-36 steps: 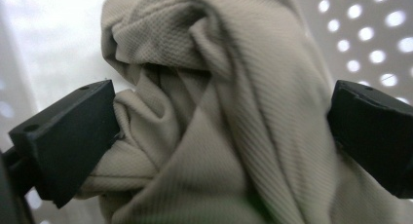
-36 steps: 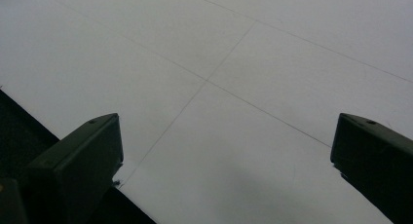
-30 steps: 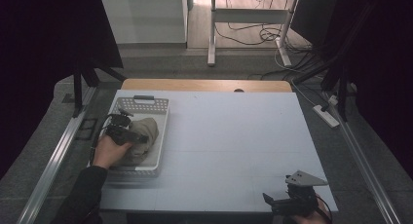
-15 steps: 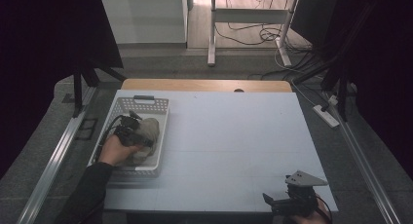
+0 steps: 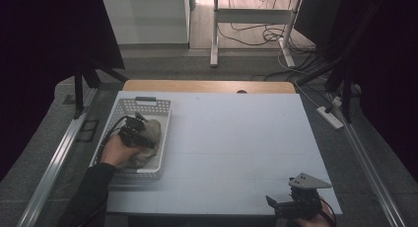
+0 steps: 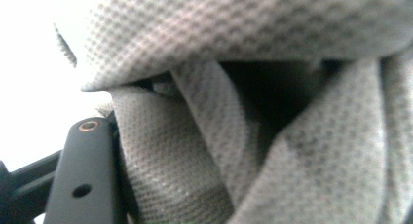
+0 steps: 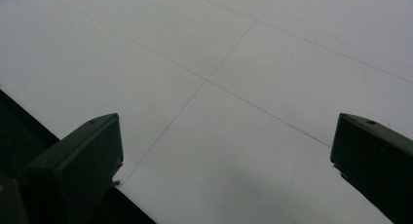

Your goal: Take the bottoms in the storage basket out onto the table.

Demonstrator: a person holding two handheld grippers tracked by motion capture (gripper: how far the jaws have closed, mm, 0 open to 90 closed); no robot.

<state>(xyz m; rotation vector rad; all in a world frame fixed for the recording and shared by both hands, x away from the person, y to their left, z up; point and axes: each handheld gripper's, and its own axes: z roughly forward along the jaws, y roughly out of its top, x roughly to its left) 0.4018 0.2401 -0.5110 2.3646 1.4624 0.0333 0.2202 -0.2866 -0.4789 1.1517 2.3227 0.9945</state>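
At the left side of the counter [image 5: 231, 138], a white perforated basket [image 5: 146, 106] holds a crumpled grey cloth [image 5: 150, 133]. The left gripper [image 5: 140, 130] is lowered into the basket, directly on the cloth, with the person's hand behind it at the basket's near left wall. Its fingers have just been closing, and the cloth lies between them. In the left gripper view the woven grey fabric bunches in thick folds against the inner face of the one black finger [image 6: 87, 175] that can be seen at lower left; the other finger is hidden by the fabric. The fingers are pinching a fold of the cloth. The cloth remains inside the basket, resting on its floor.

The right gripper [image 5: 291, 207] sits at the near right corner of the counter, well apart from the basket. In the right gripper view its fingers [image 7: 80, 160] are spread wide over bare white counter surface, with nothing between them.
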